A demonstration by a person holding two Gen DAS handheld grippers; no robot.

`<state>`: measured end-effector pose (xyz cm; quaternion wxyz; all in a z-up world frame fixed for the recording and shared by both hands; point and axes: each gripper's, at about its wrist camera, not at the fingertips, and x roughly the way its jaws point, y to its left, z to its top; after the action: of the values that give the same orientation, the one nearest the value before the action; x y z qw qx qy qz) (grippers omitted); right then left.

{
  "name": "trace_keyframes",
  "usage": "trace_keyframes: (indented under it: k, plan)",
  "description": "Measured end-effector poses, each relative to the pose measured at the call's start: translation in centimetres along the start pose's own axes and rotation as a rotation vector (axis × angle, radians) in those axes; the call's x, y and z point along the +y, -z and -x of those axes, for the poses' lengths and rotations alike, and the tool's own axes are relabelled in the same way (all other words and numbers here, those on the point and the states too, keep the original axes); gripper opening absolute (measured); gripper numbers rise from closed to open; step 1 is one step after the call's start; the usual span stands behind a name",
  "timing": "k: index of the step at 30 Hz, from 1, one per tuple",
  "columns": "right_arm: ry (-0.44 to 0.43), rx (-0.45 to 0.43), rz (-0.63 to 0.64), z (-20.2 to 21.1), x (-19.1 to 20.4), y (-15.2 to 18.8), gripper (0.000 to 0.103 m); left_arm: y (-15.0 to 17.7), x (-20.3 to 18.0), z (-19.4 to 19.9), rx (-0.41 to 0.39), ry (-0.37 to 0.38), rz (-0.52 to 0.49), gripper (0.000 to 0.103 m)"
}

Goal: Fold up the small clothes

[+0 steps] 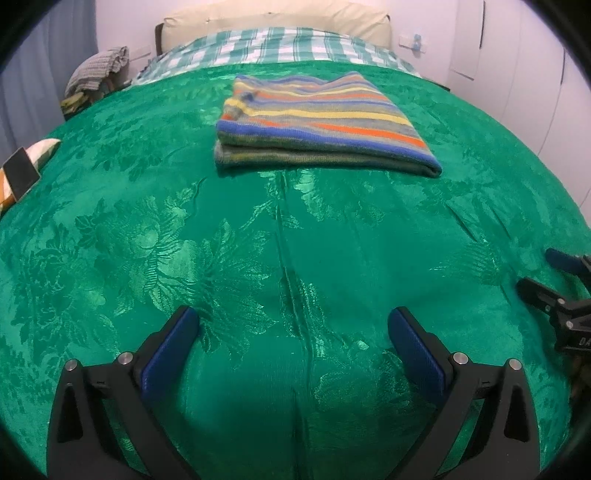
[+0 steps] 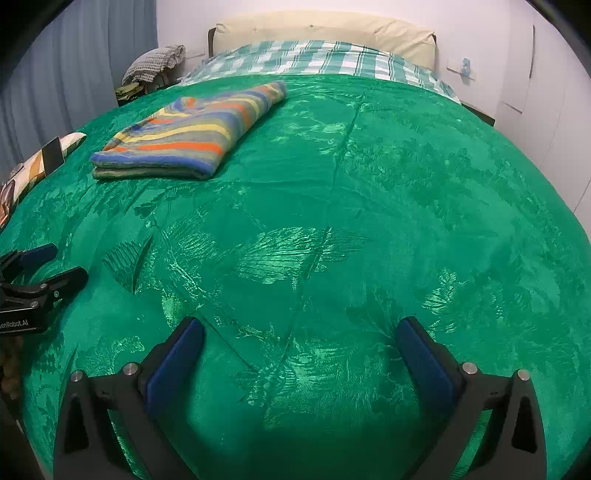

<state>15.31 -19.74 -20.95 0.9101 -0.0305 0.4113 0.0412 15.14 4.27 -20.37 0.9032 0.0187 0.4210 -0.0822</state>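
One striped garment (image 1: 317, 122) lies folded flat on the green bedspread (image 1: 258, 258), toward the far half, well apart from my tools. My left gripper (image 1: 291, 332) and right gripper (image 2: 301, 343), two in all, hover over bare cover, jaws spread wide, each holding nothing.

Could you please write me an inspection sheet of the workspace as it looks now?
Surface: green bedspread, a few creases.
Job's things: striped garment lies folded flat, untouched.
Clutter: phone on a patterned cushion at the left edge.
Grippers: left gripper and right gripper both open, empty, apart from the garment.
Cables: nothing seen.
Surroundings: checked sheet, pillow, clothes pile, curtain, white wall.
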Motion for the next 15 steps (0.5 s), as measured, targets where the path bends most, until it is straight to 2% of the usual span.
trace_keyframes:
  k: [15]
  plan:
    - [-0.01, -0.005, -0.007, 0.09, -0.06, 0.04, 0.103, 0.17, -0.04, 0.02, -0.016, 0.001, 0.005, 0.102]
